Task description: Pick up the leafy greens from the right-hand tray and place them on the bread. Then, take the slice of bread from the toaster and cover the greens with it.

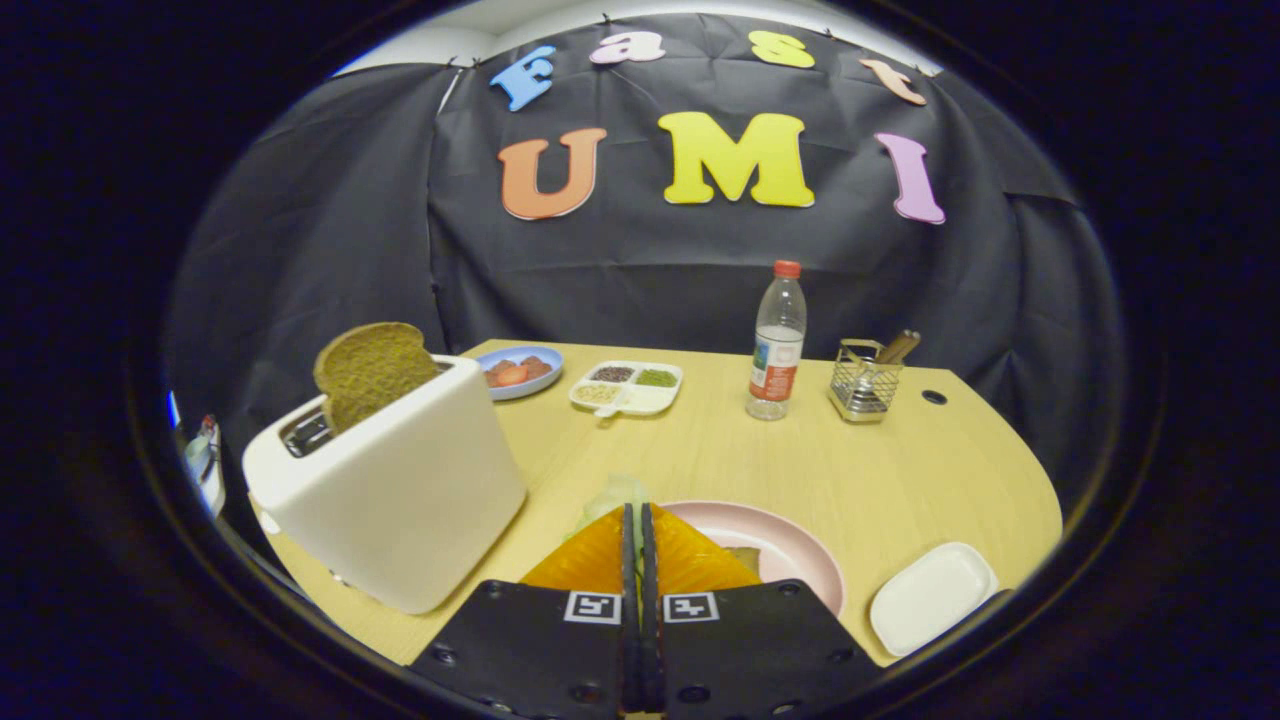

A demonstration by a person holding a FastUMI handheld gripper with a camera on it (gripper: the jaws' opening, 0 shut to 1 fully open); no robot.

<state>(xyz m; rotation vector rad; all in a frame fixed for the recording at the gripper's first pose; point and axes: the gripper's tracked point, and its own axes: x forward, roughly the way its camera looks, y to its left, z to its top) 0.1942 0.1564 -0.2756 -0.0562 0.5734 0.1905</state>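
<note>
Closest to me were my tongs, their two fingers pressed together with a pale green leaf showing at the tips; I took the leafy greens to be pinched between them, though the grip itself was hard to see. Just beyond the fingers and a little right sat a pink plate on the counter, with a bit of bread peeking out beside the right finger. Near right of the plate lay a white tray. On my left stood a white toaster with a brown slice sticking up from its slot. Farther back I saw a blue plate with food, a divided white dish, a bottle with a red cap, and a wire holder at the far right
</note>
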